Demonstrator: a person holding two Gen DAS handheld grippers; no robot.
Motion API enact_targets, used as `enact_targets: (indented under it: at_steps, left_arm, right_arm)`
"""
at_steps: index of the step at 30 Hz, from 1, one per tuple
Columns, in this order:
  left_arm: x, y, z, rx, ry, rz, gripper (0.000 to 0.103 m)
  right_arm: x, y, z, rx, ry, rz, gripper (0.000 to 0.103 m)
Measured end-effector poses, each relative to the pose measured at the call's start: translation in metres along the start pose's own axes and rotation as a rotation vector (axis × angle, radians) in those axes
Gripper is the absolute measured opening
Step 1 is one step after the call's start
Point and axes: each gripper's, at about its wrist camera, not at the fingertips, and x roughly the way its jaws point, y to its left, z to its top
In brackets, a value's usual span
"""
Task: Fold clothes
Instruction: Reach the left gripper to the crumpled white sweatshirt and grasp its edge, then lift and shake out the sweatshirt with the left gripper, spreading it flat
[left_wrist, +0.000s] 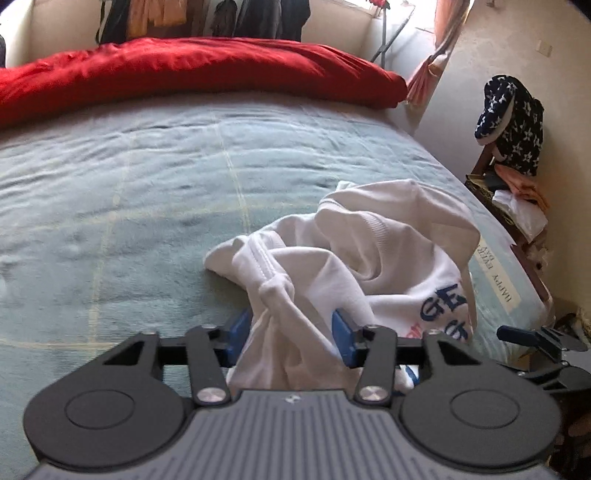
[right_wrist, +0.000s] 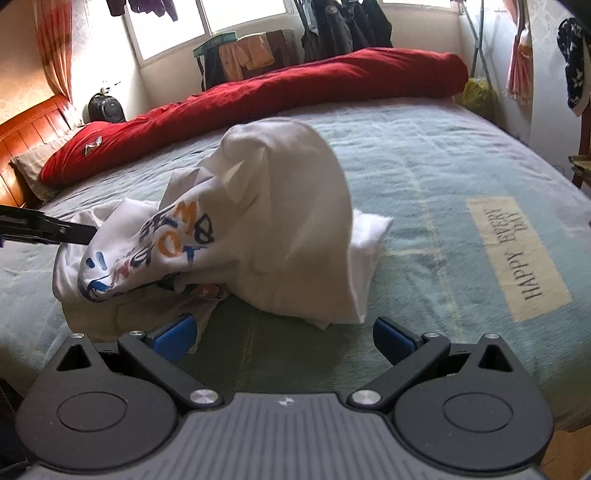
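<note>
Shirt bunched in the left gripper on the bed

Fabric of a white T-shirt (left_wrist: 354, 258) fills the gap between the blue pads of the left gripper (left_wrist: 291, 338), whose jaws pinch a gathered fold of the cloth. The rest of the shirt spreads away from the pads in a crumpled heap on the pale blue-green bedspread (left_wrist: 129, 192), its ribbed collar turned up near the top of the heap and blue printed letters showing on the right side. In the right wrist view the same shirt rises in a rounded hump in the middle of the bed, with blue and orange lettering across its left flank and a folded edge trailing to the right on the cover.

The right gripper (right_wrist: 286, 338) holds nothing: its jaws stand wide apart, and bare bedspread lies between them. Its left pad (right_wrist: 175, 336) sits just beside the lower edge of the shirt; whether it touches the cloth I cannot tell. The left gripper's black fingers enter that view from the left edge and disappear into the fabric.

A red duvet (left_wrist: 192, 74) lies rolled along the far side of the bed. A beige label (right_wrist: 517, 258) woven into the bedspread reads "HAPPY EVERY DAY". Clothes hang by the windows beyond the bed.
</note>
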Motion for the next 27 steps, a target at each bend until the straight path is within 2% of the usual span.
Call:
enact_targets:
  at_steps: [2, 5, 8, 12, 21, 24, 27]
  left_arm:
    - [0.007, 0.0, -0.001, 0.005, 0.023, 0.016, 0.016]
    - [0.01, -0.002, -0.003, 0.033, 0.026, 0.035, 0.01]
    - [0.005, -0.002, -0.003, 0.049, 0.007, 0.043, 0.008]
    - [0.001, -0.007, -0.001, 0.113, -0.018, 0.105, 0.005]
    - [-0.004, -0.01, -0.005, 0.166, -0.044, 0.13, 0.005]
    - [-0.003, -0.01, -0.006, 0.181, -0.045, 0.129, 0.005]
    - [-0.002, -0.01, -0.007, 0.195, -0.038, 0.127, 0.005]
  right_arm:
    - [0.0, -0.002, 0.001, 0.0, -0.002, 0.001, 0.103]
    - [0.001, -0.003, 0.002, 0.002, 0.001, 0.005, 0.103]
    - [0.0, -0.002, 0.004, -0.021, -0.004, 0.01, 0.103]
    - [-0.001, -0.001, 0.015, -0.074, -0.02, 0.006, 0.103]
    - [0.007, 0.0, 0.07, -0.168, -0.09, -0.044, 0.103]
    - [0.024, 0.006, 0.092, -0.213, -0.088, -0.077, 0.103]
    - [0.056, 0.01, 0.107, -0.262, -0.012, -0.156, 0.103]
